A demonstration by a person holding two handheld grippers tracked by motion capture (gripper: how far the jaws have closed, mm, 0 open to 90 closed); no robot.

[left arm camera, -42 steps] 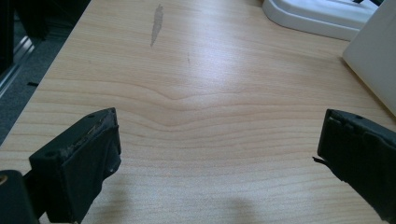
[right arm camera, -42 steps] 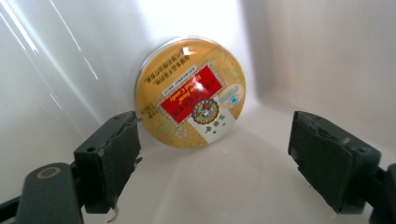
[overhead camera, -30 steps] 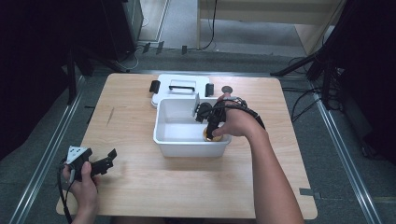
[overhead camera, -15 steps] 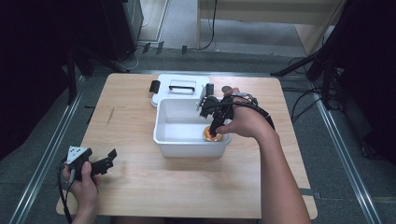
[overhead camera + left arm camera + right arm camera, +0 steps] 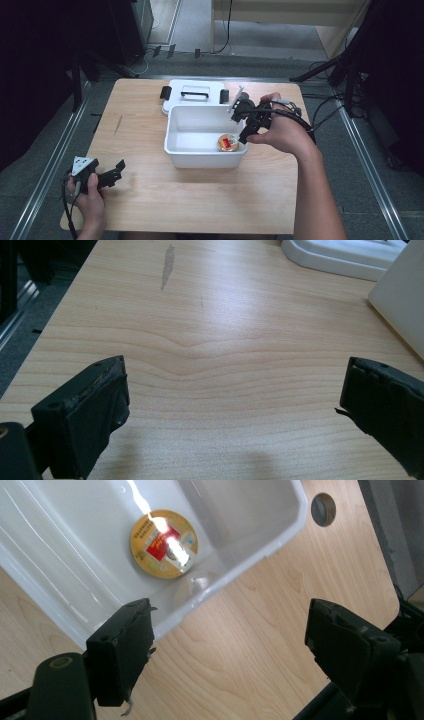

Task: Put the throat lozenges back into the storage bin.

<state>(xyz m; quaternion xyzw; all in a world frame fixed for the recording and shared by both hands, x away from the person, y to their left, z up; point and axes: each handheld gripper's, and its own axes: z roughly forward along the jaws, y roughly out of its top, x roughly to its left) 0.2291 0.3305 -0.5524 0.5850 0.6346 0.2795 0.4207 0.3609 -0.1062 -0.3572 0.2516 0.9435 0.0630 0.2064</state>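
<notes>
A white plastic bin (image 5: 202,159) stands mid-table. A round yellow cup with a red label (image 5: 228,142) lies lid-up on its floor near the right wall. My right gripper (image 5: 248,126) hovers over the bin's right rim, open, with nothing between its jaws. In the right gripper view the cup (image 5: 164,543) sits inside the bin (image 5: 240,555), beyond the wide-apart jaws of the right gripper (image 5: 235,650). My left gripper (image 5: 111,174) rests open near the table's front left, and in its own view the left gripper (image 5: 235,415) frames bare wood.
The bin's white lid (image 5: 192,92) with a black handle and clips lies flat just behind the bin. A round cable hole (image 5: 323,509) is set in the tabletop right of the bin. The bin's corner (image 5: 400,295) stands to the left gripper's far right.
My right gripper was down in the bin at the cup; it has opened and drawn back up to the right, leaving the cup on the bin floor. The left gripper has not moved.
</notes>
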